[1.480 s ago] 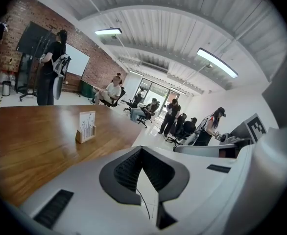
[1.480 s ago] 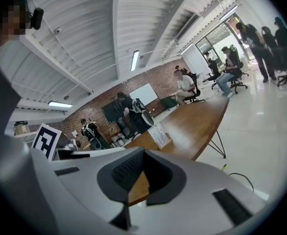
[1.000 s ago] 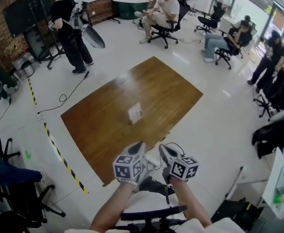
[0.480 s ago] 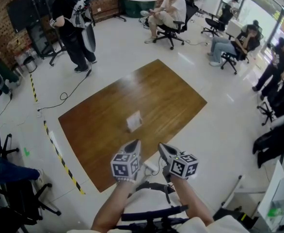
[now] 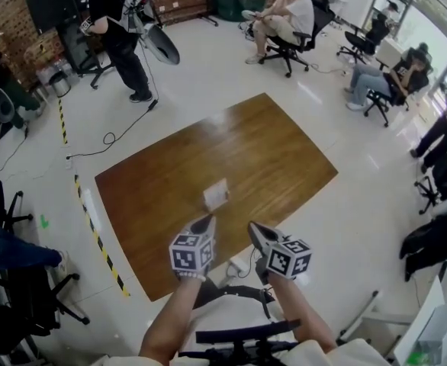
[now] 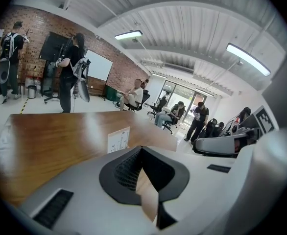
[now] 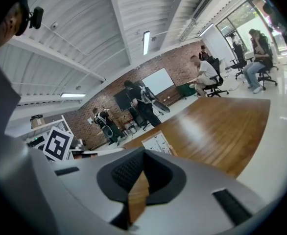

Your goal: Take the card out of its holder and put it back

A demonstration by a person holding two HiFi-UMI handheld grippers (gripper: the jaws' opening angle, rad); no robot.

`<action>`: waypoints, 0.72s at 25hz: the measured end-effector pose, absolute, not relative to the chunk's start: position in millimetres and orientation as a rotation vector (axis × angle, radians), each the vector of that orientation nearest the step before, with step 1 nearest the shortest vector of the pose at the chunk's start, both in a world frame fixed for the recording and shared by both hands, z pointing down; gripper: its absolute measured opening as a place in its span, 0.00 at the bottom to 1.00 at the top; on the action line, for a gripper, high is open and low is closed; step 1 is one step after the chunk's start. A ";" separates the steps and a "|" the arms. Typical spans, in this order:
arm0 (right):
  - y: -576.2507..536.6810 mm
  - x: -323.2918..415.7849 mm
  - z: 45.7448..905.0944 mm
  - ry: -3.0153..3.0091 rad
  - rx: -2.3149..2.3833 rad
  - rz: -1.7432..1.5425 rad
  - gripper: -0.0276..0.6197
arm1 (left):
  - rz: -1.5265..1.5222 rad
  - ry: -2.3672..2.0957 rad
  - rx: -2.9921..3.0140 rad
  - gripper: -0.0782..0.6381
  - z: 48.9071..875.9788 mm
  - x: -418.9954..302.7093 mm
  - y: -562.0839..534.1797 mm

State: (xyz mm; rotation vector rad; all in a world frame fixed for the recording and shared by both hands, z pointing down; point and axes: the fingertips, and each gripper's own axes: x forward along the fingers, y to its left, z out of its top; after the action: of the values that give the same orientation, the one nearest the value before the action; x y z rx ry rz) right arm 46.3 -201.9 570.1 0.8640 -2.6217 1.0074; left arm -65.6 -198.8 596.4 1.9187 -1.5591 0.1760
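A white card in its clear holder (image 5: pixel 216 194) stands upright on the brown wooden table (image 5: pixel 246 147), near the front edge. It also shows in the left gripper view as the card (image 6: pixel 118 140) and in the right gripper view as the card (image 7: pixel 156 143), just beyond the jaws. My left gripper (image 5: pixel 206 223) hovers over the table's front edge, a short way in front of the card, shut and empty. My right gripper (image 5: pixel 255 231) is beside it to the right, also shut with nothing held. In their own views, the left gripper (image 6: pixel 141 149) and the right gripper (image 7: pixel 143 153) point at the card.
A person stands at the back left (image 5: pixel 120 33), and others sit on office chairs (image 5: pixel 288 17) at the back and right. Yellow-black tape (image 5: pixel 94 235) and a cable (image 5: pixel 109 139) lie on the floor to the left. A black chair (image 5: pixel 242 334) is right below my arms.
Both grippers have edged forward, so the gap to the card is smaller. The jaws have stayed shut and the card has not moved on the table.
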 end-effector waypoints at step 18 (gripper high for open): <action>-214.8 2.5 567.6 -2.588 0.962 0.987 0.04 | 0.463 -1.351 2.056 0.33 641.1 -118.4 -260.6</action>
State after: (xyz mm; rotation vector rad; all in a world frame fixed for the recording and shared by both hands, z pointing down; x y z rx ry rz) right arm 2.5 -214.8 567.6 0.9623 -2.5877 0.9868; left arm -118.4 -260.6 641.1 2.0561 -1.3514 0.4634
